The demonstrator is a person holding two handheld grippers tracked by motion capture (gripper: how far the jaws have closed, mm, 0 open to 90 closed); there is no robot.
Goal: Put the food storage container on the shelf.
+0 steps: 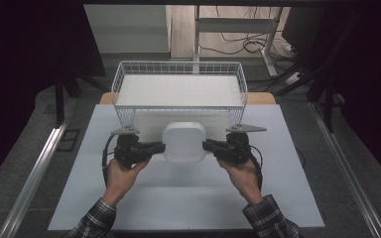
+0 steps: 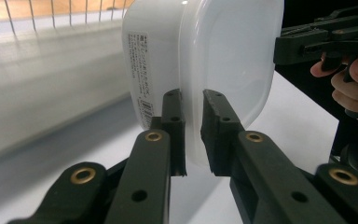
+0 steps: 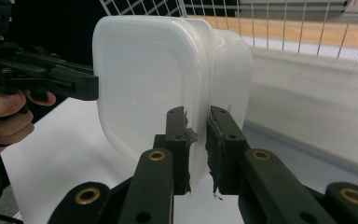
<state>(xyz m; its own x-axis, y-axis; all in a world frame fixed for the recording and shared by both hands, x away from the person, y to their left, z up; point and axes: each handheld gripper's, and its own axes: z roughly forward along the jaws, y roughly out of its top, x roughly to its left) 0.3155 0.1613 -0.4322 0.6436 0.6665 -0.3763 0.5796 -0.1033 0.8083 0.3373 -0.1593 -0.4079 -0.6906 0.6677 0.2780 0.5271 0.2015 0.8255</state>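
A white plastic food container (image 1: 184,141) with a lid hangs above the white table, held level between both grippers. My left gripper (image 1: 159,147) is shut on its left rim, and my right gripper (image 1: 207,145) is shut on its right rim. In the left gripper view the jaws (image 2: 193,123) pinch the edge of the container (image 2: 214,60), whose underside carries a printed label. In the right gripper view the jaws (image 3: 196,135) clamp the lid edge of the container (image 3: 158,79). Each view also takes in the other gripper across the box.
A white wire basket (image 1: 179,89) stands just behind the container, at the back of the white table (image 1: 188,198). Table legs and cables lie on the floor beyond it. Metal rails run along both sides of the table.
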